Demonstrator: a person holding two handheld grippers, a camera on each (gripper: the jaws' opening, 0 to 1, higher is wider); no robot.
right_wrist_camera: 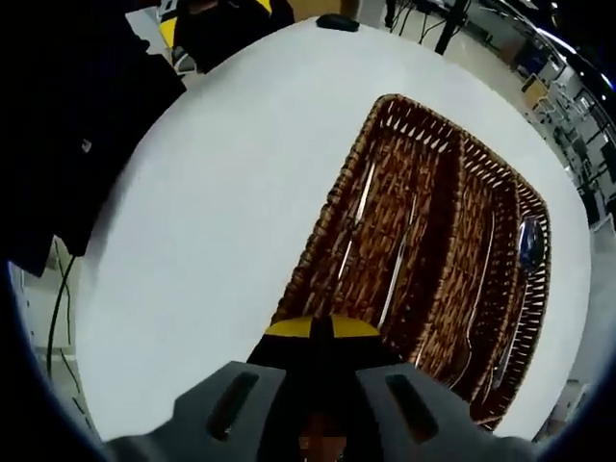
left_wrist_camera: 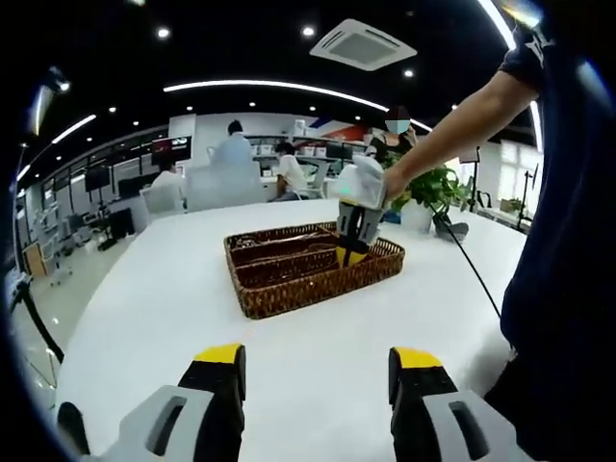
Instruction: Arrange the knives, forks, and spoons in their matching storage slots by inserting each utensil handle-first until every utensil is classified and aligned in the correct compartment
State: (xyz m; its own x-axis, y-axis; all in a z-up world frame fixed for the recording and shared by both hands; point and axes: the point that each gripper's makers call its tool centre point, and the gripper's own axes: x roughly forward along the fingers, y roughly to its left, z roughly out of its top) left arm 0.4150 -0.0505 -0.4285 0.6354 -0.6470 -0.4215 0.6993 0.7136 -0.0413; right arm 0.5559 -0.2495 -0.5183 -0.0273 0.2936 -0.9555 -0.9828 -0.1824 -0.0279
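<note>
Spread wide, the left gripper [left_wrist_camera: 318, 371] hung empty above the white table [left_wrist_camera: 173, 298]. Beyond it the right gripper [left_wrist_camera: 350, 248], in a person's hand [left_wrist_camera: 371, 183], hovered at the wicker cutlery basket [left_wrist_camera: 252, 300], its jaws pressed together with nothing between them. Utensils [right_wrist_camera: 397, 260] lay lengthwise in the basket's compartments.

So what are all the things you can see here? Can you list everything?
Basket: one, brown wicker, with compartments, on the table.
Cutlery: several silver pieces, lying in the basket's compartments; exact count unclear.
Table: one, white, round-edged.
Potted plant: one, green, far side of the table.
People: a few, seated in the background.
Left gripper: yellow-tipped jaws open, above the table.
Right gripper: jaws shut, over the basket's edge.
</note>
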